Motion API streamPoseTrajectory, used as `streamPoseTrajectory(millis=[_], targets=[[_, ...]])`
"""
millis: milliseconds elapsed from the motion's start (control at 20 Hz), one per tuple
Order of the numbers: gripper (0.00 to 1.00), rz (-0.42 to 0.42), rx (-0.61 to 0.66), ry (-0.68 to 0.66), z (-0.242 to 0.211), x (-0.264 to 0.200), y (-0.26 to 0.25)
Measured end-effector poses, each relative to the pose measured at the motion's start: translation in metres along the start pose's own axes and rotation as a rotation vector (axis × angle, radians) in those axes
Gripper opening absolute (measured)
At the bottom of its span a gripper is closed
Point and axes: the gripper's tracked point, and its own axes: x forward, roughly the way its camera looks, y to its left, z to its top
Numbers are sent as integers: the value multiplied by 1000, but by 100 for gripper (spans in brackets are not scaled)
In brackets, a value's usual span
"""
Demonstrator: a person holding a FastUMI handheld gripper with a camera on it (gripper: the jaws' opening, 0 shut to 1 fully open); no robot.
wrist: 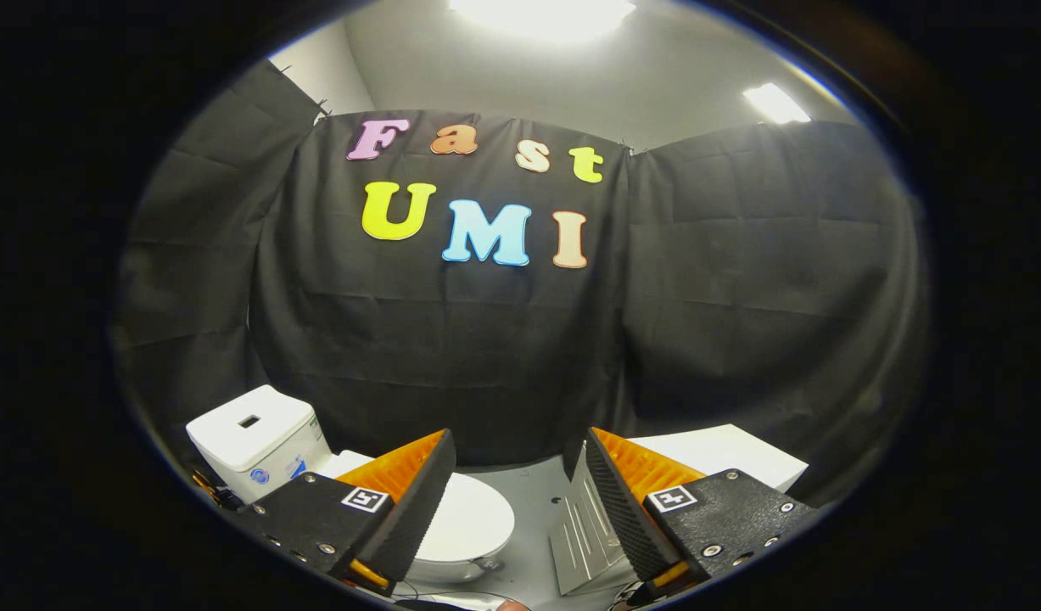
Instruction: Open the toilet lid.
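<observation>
Your fingers [507,492] are spread wide on nothing, and the toilet [465,530] sits low and ahead, its closed lid [473,518] just beyond the left finger, tank [253,437] further left, so you'd drop down-left.

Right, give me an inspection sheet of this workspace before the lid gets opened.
Surface: grey floor, partly visible.
Job's things: white ceramic toilet, lid down; white boxy cistern behind it.
Clutter: ribbed grey metal panel beside the bowl; white flat-topped block beyond it.
Grippers: claw open, fingers apart, holding nothing, above the toilet.
Cables: thin wires near the toilet base.
Surroundings: black cloth booth wall; bright ceiling lights.
</observation>
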Motion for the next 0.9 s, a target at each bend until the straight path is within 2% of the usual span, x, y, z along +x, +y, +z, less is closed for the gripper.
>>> streamPoseTrajectory(millis=[500, 700, 900], targets=[[95, -9, 54, -8, -17, 13, 3], [95, 24, 85, 21, -48, 29, 27], [95, 36, 85, 123, -100, 43, 46]])
